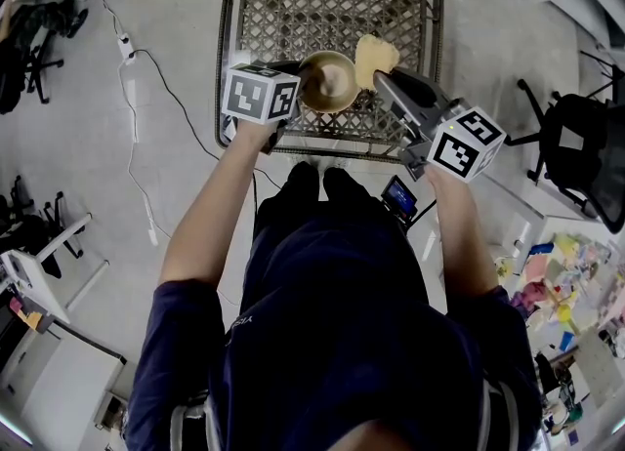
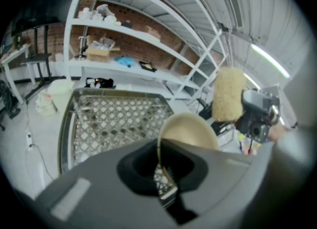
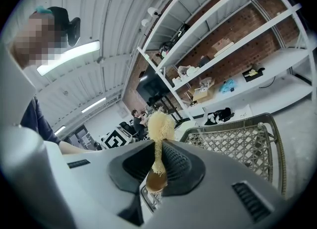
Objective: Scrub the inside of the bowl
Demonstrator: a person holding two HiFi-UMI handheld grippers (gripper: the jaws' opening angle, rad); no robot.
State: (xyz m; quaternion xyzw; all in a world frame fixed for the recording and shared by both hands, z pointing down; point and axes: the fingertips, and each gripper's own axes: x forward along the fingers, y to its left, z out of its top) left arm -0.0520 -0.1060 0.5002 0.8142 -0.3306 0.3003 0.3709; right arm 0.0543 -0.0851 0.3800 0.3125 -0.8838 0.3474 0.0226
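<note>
The left claw is clenched on the near rim of a tan bowl, holding it tilted over the near part of a lattice-top table. The right claw grips a yellow loofah scrubber just right of the bowl. White shelves stand beyond.

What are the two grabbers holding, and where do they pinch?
The left gripper pinches the bowl by its rim. The right gripper pinches the yellow sponge by its near end.
</note>
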